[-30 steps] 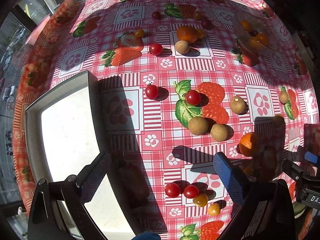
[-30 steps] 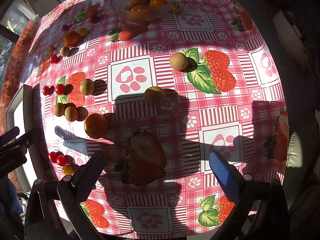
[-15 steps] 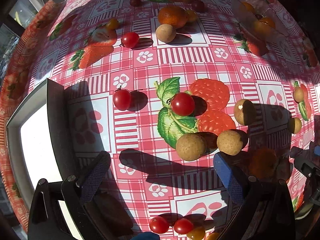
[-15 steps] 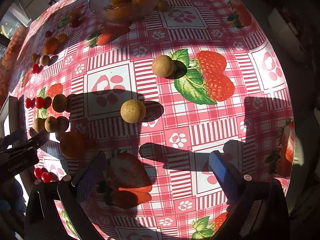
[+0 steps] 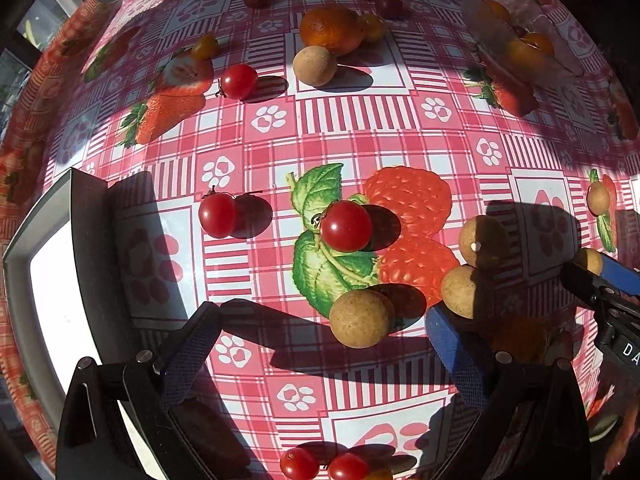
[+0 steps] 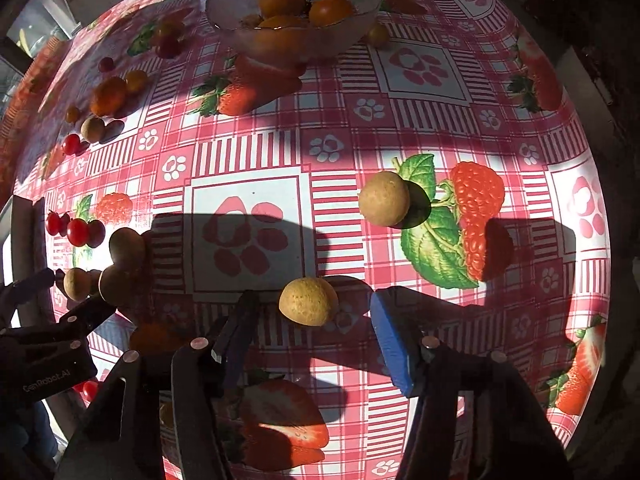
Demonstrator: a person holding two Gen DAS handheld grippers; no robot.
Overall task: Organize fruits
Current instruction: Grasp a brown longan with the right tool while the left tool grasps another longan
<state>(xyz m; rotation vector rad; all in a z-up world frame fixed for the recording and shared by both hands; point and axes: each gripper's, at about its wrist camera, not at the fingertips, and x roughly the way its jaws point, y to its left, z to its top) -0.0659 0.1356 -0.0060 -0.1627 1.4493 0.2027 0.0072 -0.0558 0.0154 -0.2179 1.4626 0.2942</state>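
Clearly, the right gripper (image 6: 310,340) is held with its jaws apart, and a tan longan (image 6: 308,301) is framed just ahead of the gap, slightly nearer the dark left finger than the blue right one. Nothing is clamped yet. The step in hand is judged to be the pickup of this fruit. To do it well, the gripper should be shifted a little to its left so that the fruit is centred between the pads, then advanced until the widest part of the fruit lies between them, and only then closed gently, since a round, thin-skinned fruit is likely to roll or squirt out if it is pinched off-centre.

The left gripper (image 5: 320,334) is likewise held open, with another longan (image 5: 359,318) just ahead of its jaws, toward the right finger, and a cherry tomato (image 5: 346,226) farther ahead. A grey tray (image 5: 86,220) is seen beyond its left finger. The glass bowl (image 6: 294,20), already holding orange fruit, is set far ahead of the right jaws and is a likely destination.
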